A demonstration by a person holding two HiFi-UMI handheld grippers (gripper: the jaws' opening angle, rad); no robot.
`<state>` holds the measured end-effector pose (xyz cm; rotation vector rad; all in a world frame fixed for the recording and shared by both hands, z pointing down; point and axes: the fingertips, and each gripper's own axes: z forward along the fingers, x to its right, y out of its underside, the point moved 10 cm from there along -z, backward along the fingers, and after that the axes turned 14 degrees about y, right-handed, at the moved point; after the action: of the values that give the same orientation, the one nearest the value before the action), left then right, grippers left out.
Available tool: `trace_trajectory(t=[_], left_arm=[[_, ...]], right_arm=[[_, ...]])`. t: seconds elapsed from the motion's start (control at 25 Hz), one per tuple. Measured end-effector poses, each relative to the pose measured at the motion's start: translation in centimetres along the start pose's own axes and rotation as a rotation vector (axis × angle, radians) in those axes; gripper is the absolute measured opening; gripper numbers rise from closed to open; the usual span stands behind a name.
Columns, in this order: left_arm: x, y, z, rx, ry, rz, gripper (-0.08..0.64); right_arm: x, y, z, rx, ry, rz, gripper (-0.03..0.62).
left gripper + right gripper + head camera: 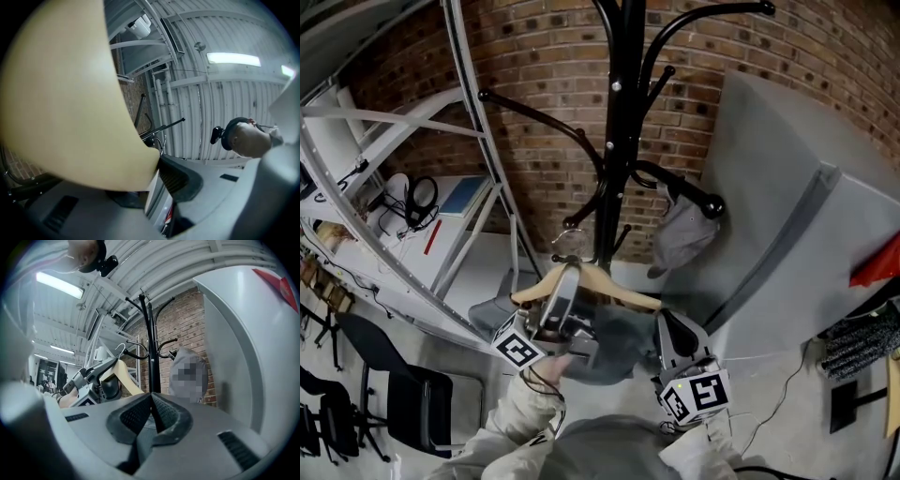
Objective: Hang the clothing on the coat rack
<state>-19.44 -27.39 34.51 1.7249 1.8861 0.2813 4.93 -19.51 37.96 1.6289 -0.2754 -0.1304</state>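
While the left gripper (568, 279) clamped the wooden hanger (623, 289), its grey garment (614, 345) hung at six o'clock below the coat rack (623, 141); the right gripper (671, 326), at four o'clock, had its jaws pressed together.

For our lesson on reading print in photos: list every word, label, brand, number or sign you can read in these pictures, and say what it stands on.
No readable text in any view.
Left marker cube and right marker cube: black-and-white square patterns only, no letters or digits.
Wooden hanger: no print visible.
Blue sheet on the shelf: too small to read.
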Motion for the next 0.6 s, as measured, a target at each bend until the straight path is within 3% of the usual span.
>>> trace_trajectory(t=[0.6], left_arm=[[-3.2,-0.6,0.6,-0.011,0.006,-0.020,0.099]], right_arm=[[0.3,0.3,1.2,0.002,0.035,0.003,0.023]])
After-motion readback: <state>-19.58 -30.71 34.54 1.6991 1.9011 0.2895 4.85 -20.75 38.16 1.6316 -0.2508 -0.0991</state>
